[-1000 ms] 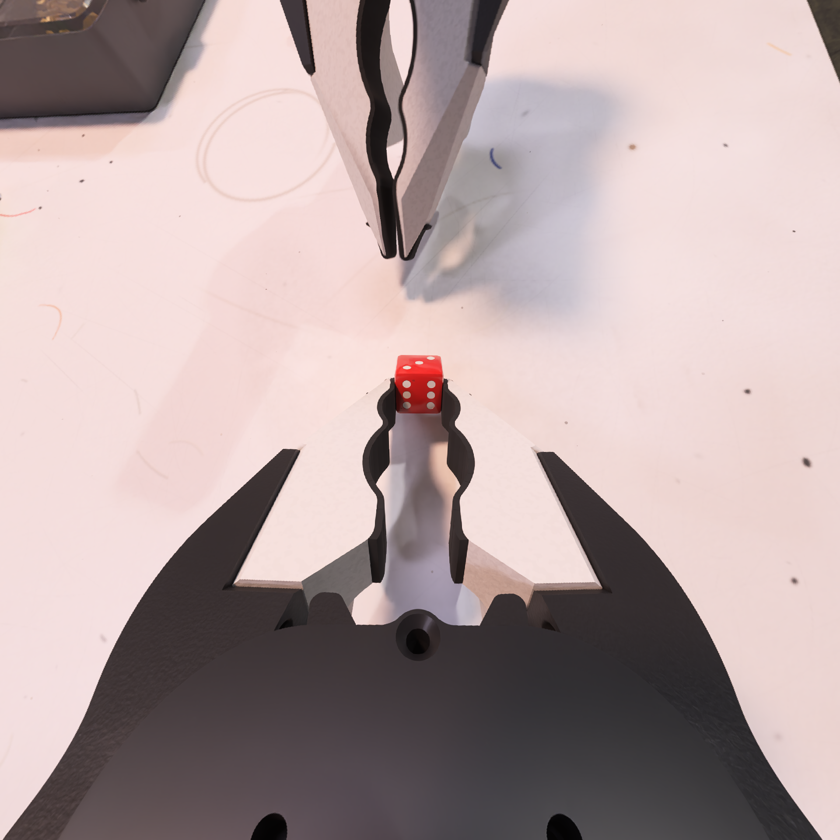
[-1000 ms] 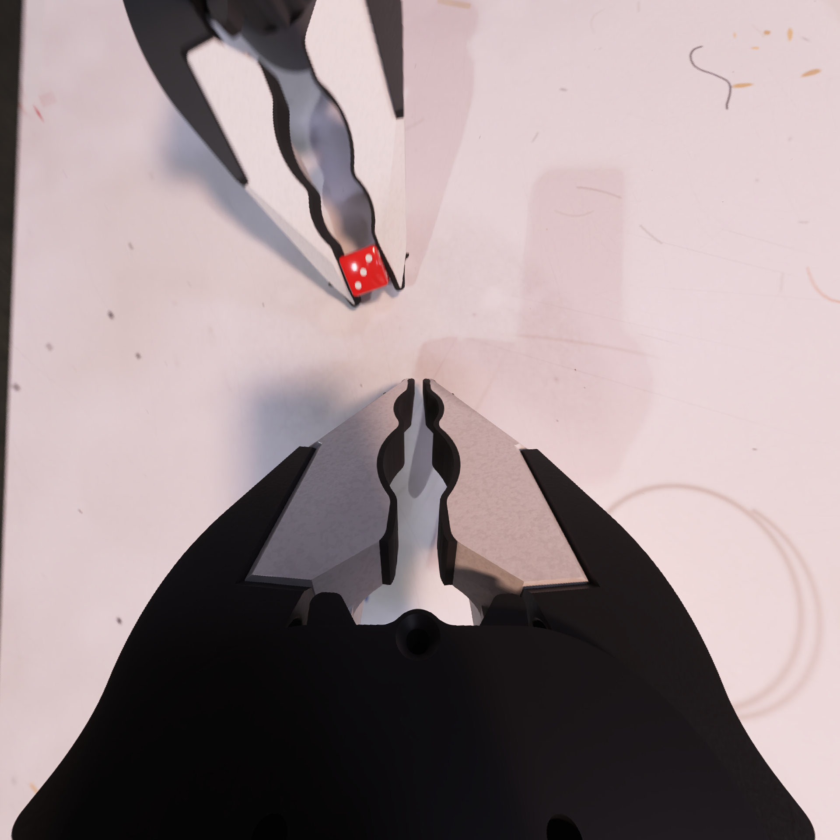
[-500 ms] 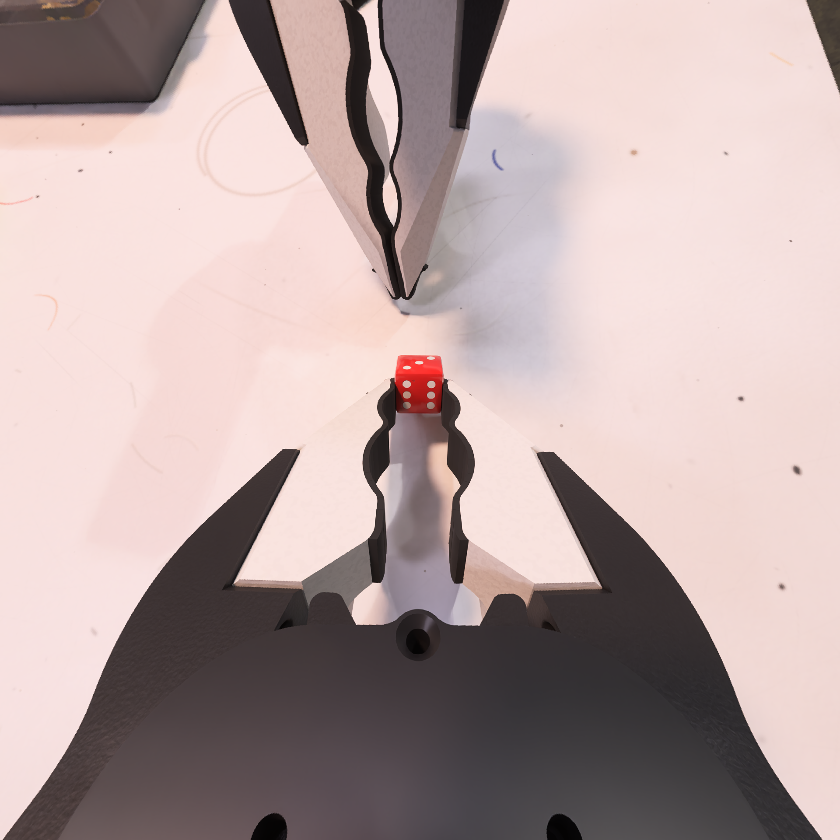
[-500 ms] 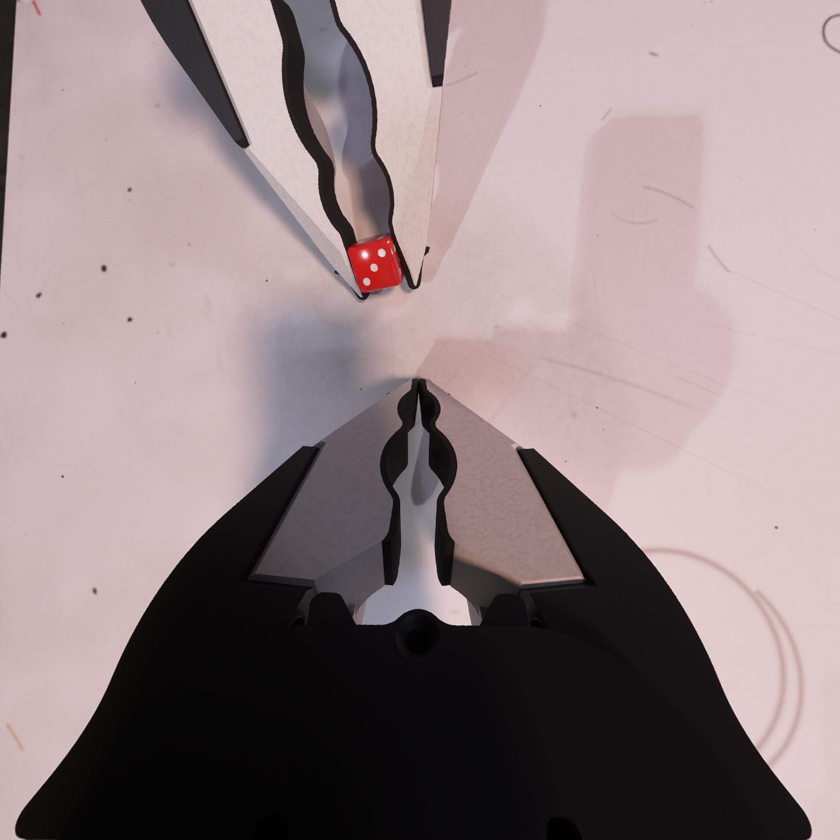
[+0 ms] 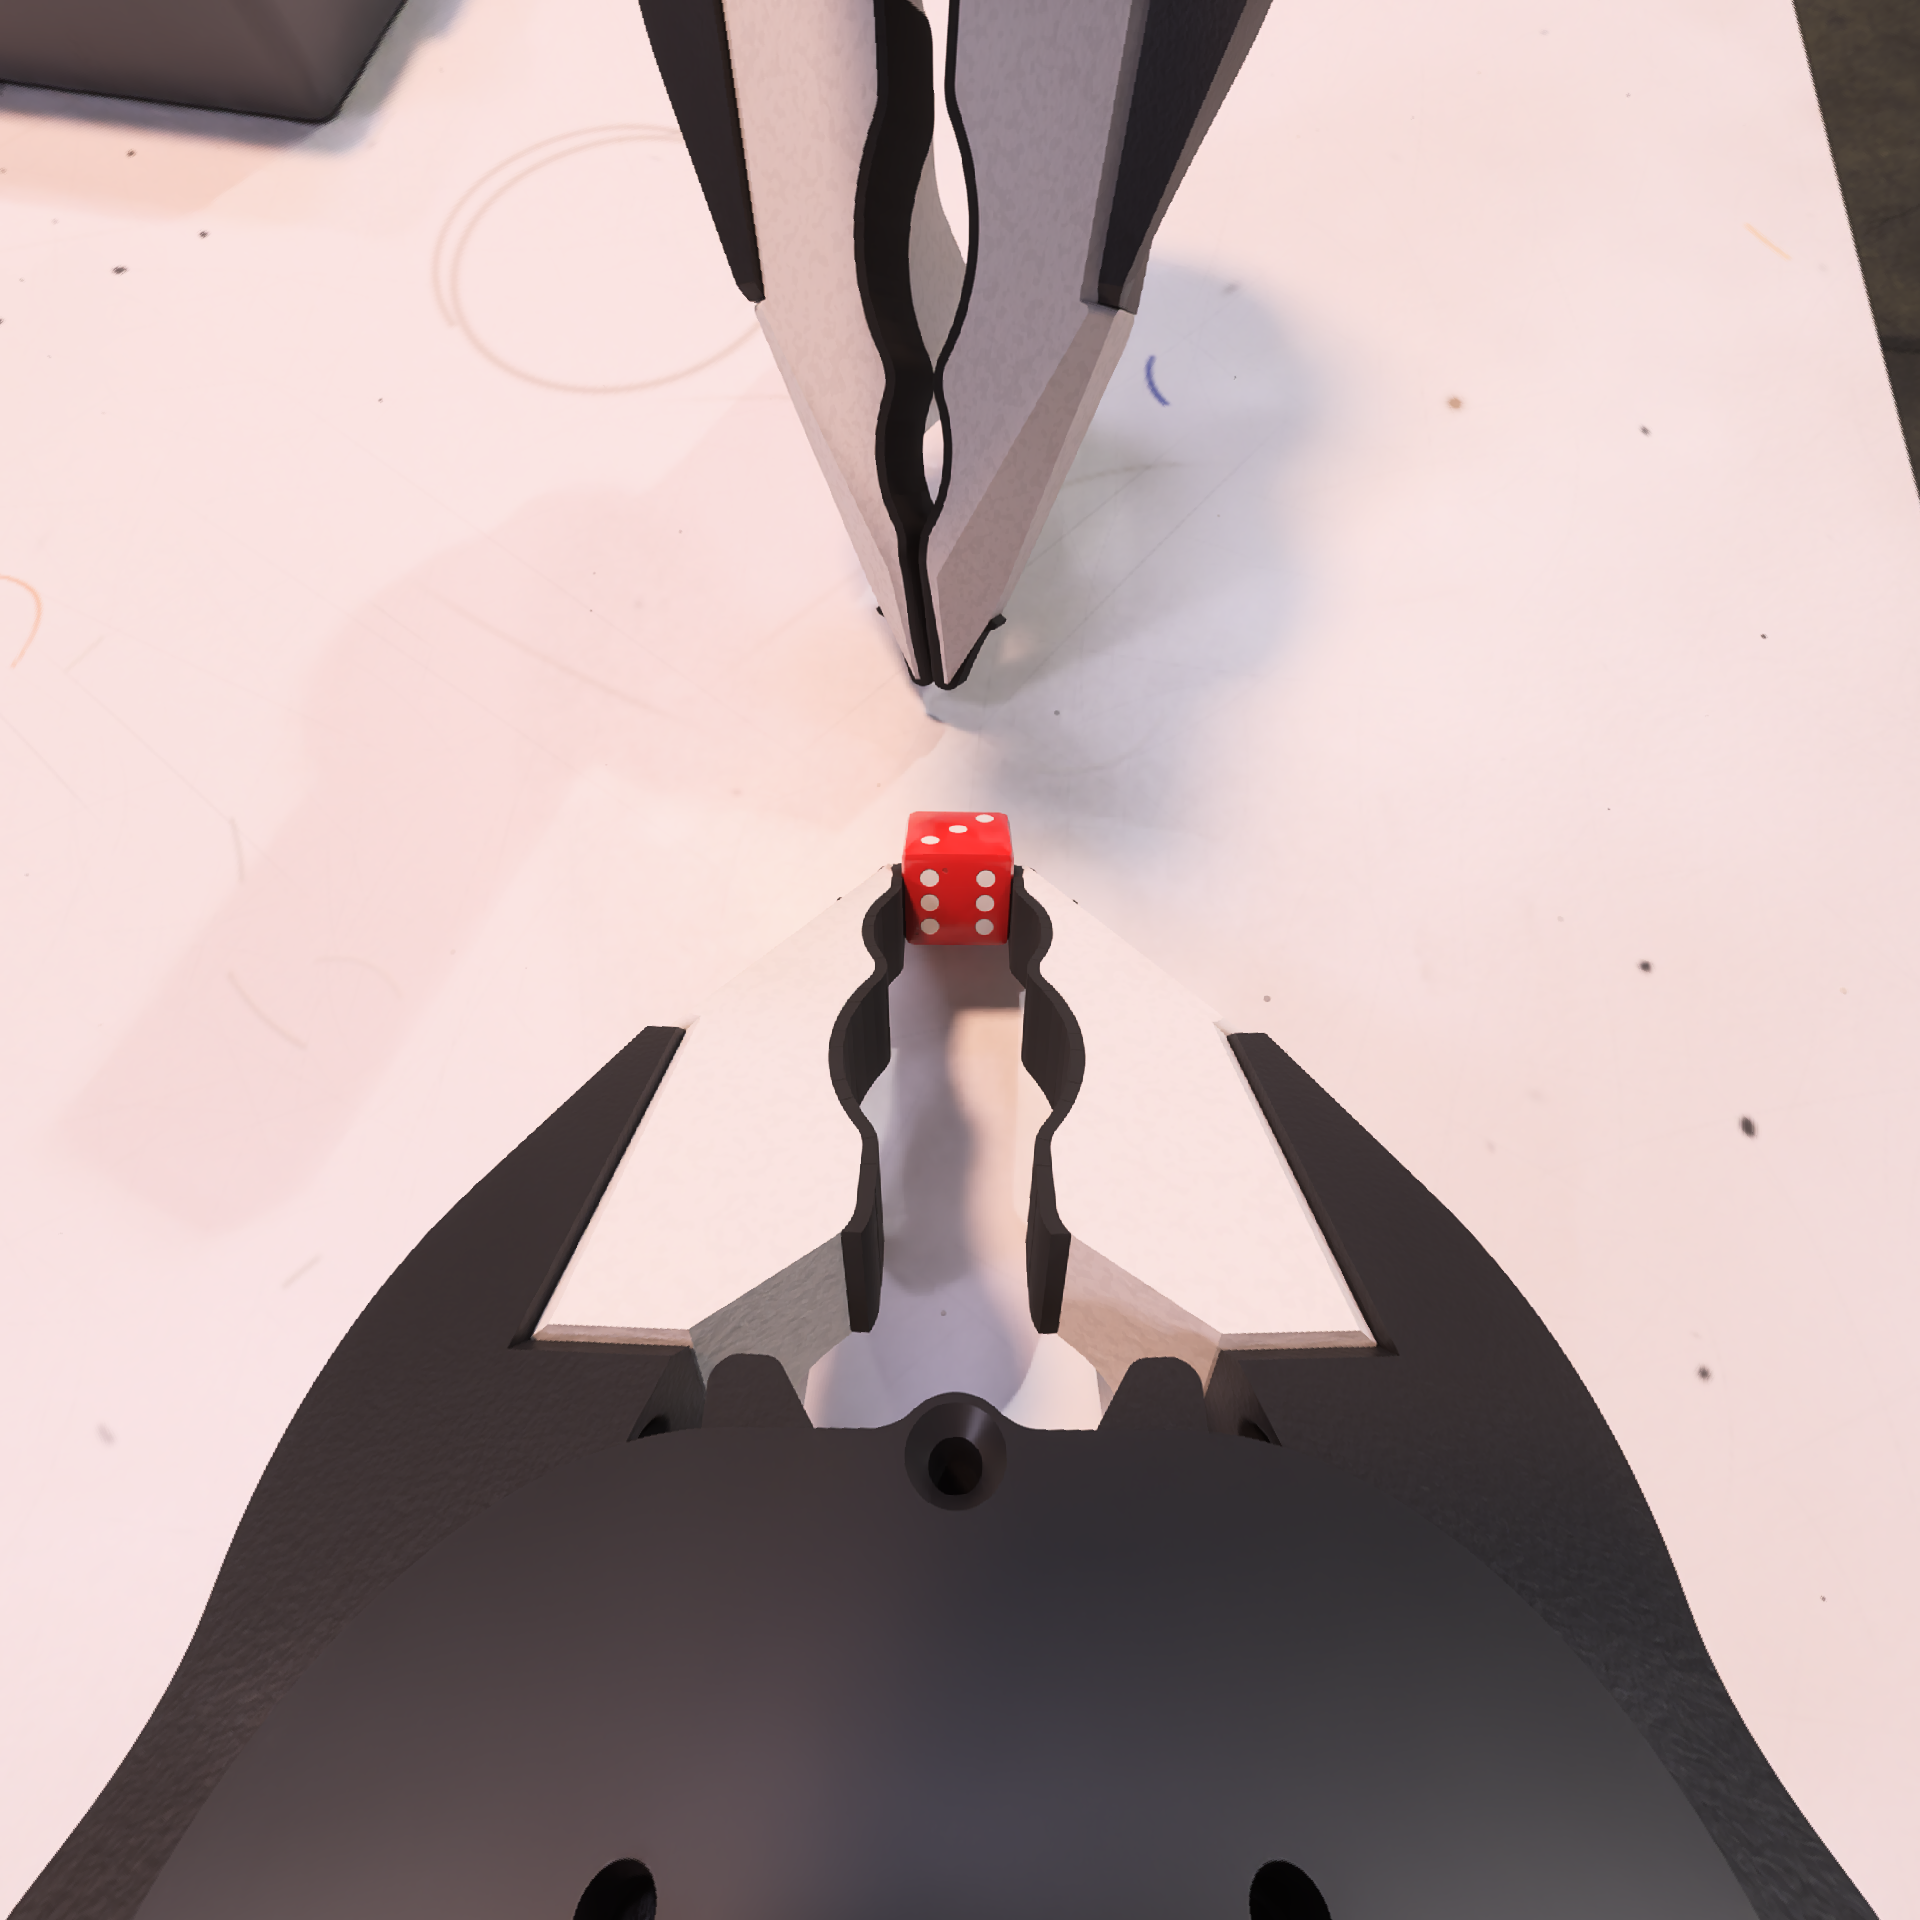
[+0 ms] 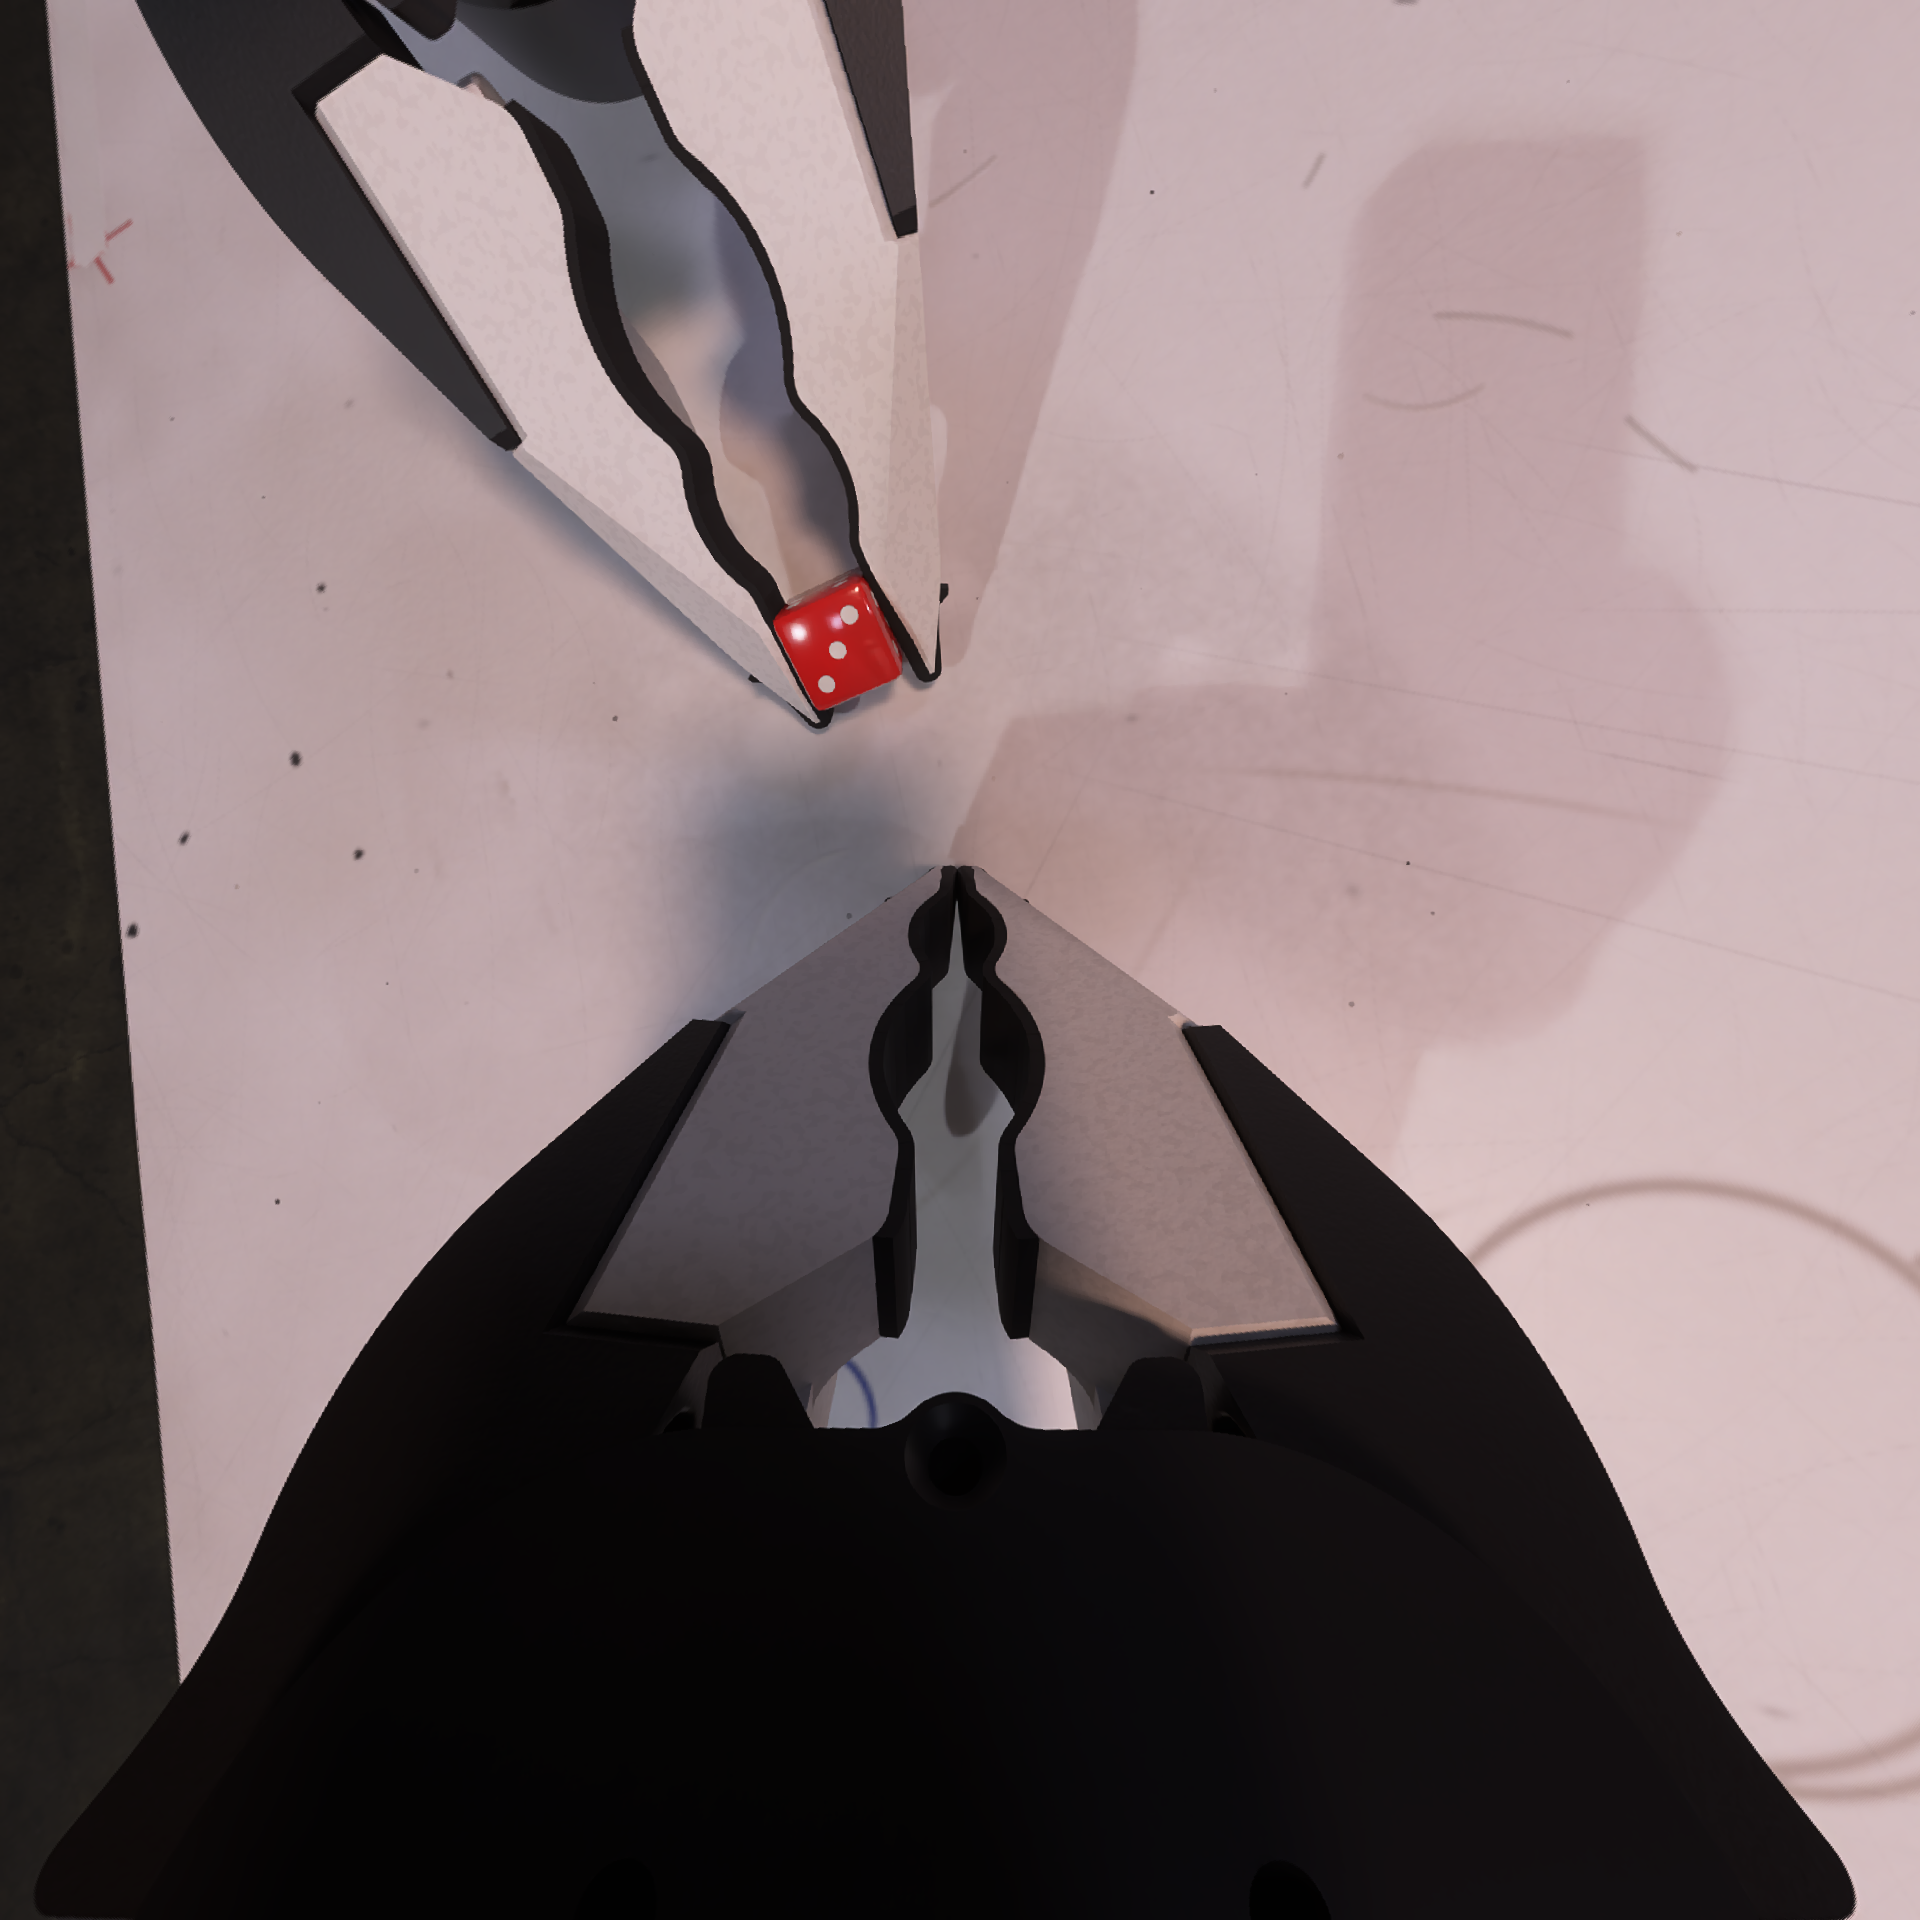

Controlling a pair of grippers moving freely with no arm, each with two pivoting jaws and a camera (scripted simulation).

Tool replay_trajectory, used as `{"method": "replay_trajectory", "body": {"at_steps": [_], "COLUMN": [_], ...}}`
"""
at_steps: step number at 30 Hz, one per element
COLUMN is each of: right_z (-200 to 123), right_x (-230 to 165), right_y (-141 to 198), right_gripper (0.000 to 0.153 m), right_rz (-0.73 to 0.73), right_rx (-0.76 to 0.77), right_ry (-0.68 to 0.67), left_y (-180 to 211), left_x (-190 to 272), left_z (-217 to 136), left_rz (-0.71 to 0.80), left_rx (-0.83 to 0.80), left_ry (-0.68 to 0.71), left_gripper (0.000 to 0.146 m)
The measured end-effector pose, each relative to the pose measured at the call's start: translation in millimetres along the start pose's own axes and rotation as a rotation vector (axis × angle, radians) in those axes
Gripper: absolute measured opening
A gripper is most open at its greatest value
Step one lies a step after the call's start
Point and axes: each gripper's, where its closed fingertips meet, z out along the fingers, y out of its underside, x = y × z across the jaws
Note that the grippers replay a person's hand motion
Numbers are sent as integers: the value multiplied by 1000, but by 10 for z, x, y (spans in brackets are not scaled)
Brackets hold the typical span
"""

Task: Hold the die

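A small red die (image 5: 957,878) with white pips sits between the tips of my left gripper (image 5: 957,883), which is shut on it just above the white table. In the right wrist view the die (image 6: 837,644) shows pinched at the tips of the left gripper (image 6: 868,681), at the upper left. My right gripper (image 6: 957,878) is shut and empty, its tips together close over the table, a short way from the die. In the left wrist view the right gripper (image 5: 932,675) points down at the table just beyond the die.
A dark grey box (image 5: 177,52) stands at the far left corner in the left wrist view. The table's dark edge (image 6: 62,935) runs along the left side of the right wrist view. Faint ring marks (image 5: 582,260) and specks mark the white tabletop.
The right gripper has come closer to the die and the left gripper, and its tips have closed fully. The left gripper still holds the die.
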Motion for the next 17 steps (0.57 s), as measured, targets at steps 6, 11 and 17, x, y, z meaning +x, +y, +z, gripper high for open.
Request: {"method": "replay_trajectory", "body": {"at_steps": [6, 11, 17], "right_z": [-1, -1, -7], "right_x": [-4, -6, -6], "right_y": [-3, -1, 1], "right_gripper": [0, 0, 0], "right_rz": [7, 11, 5], "right_rx": [13, 23, 27], "right_ry": [11, 15, 26], "left_y": [-4, -15, -17], "left_x": [1, 4, 8], "left_z": [5, 17, 14], "left_rz": [1, 4, 8], "left_rx": [0, 0, 1], "left_ry": [-1, 0, -3], "left_gripper": [19, 19, 19]}}
